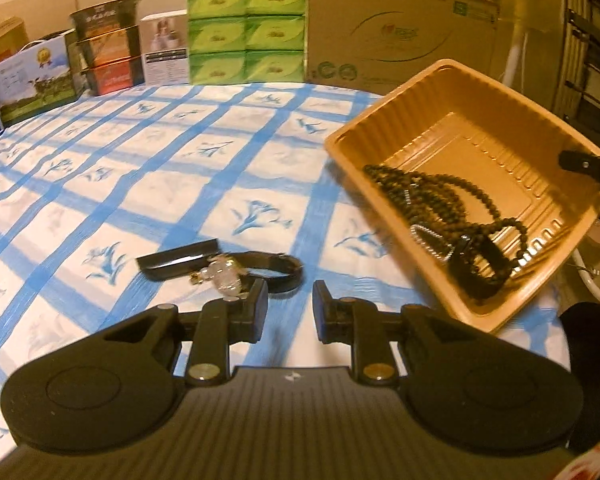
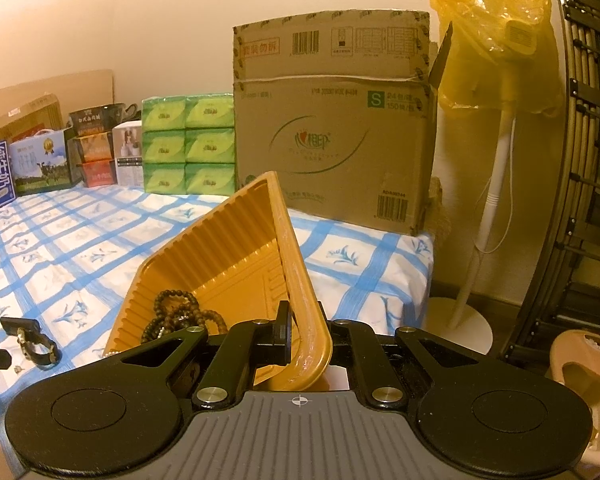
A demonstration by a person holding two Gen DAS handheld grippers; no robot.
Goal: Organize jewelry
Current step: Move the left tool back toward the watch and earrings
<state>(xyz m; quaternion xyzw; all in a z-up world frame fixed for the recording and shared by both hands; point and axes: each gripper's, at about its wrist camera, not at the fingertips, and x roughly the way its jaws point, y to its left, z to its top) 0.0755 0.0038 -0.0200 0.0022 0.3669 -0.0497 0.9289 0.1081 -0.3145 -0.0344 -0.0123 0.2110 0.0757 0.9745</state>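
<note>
On the blue-checked counter (image 1: 148,168), a black bracelet (image 1: 260,270) with a clear crystal charm (image 1: 224,274) lies just ahead of the left gripper (image 1: 290,312), whose jaws stand apart with nothing between them. To the right, the tan plastic tray (image 1: 452,120) sits tilted, with dark bead necklaces (image 1: 440,196) piled in its lower corner. The right gripper (image 2: 306,340) is clenched on the tray's rim, holding it tipped up, in front of a cardboard box (image 2: 332,120).
</note>
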